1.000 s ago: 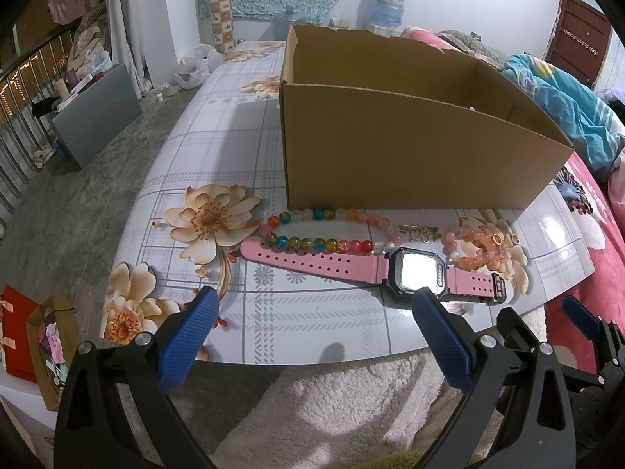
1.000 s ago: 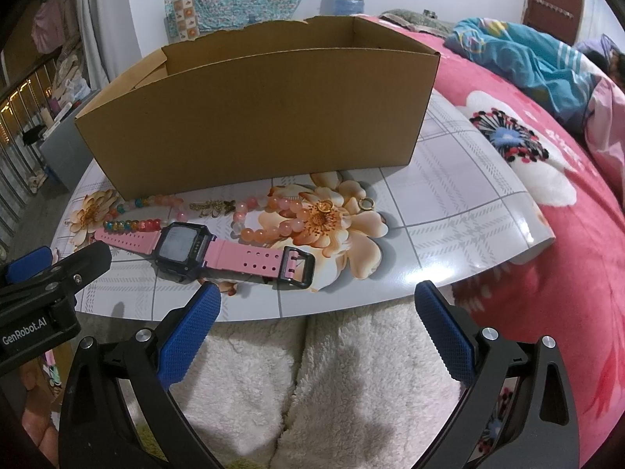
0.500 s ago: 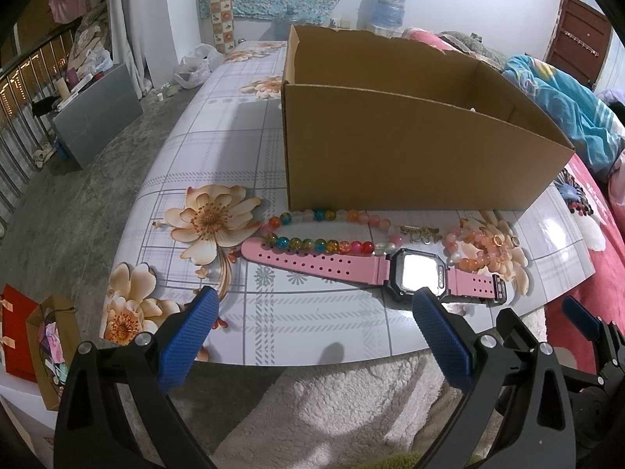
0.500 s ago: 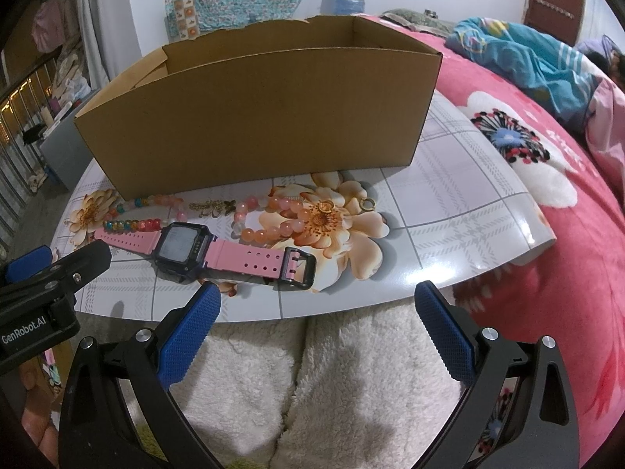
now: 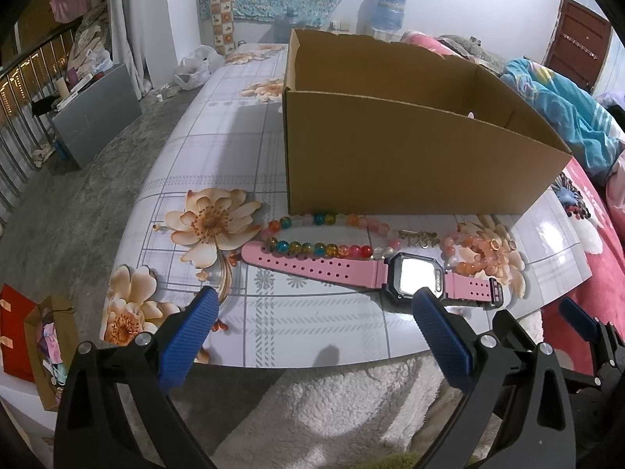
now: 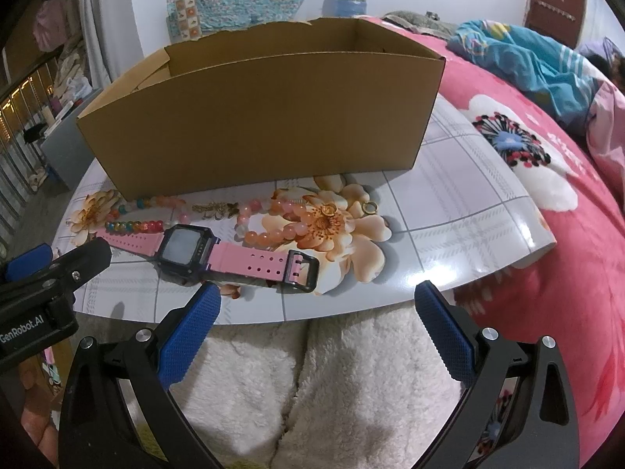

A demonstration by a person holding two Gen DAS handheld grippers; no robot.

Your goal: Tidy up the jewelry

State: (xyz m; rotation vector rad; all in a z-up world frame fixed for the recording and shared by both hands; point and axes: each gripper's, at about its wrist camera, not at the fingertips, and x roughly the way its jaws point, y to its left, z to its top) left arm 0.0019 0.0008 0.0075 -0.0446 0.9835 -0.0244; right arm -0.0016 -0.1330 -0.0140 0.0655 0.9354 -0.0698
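Two empty grippers wait at a table's near edge, jewelry laid before a cardboard box.

Left gripper (image 5: 312, 312) and right gripper (image 6: 316, 308) are both spread wide. At frame center lie a pink watch (image 6: 203, 252), beaded bracelets (image 5: 324, 244) and small rings (image 6: 369, 207), crowded together; a grab could likely snag neighbours or knock the watch off the table (image 6: 449, 203) instead of into the box (image 6: 273, 117).

The near wall of the cardboard box (image 6: 265, 117) hides its floor, so what lies inside cannot be told. The gold charm (image 6: 215, 208) beside the multicoloured bead bracelet (image 5: 320, 248) is too small to make out. One blue pad (image 5: 437, 326) covers the lower corner of the pink watch (image 5: 410, 279).
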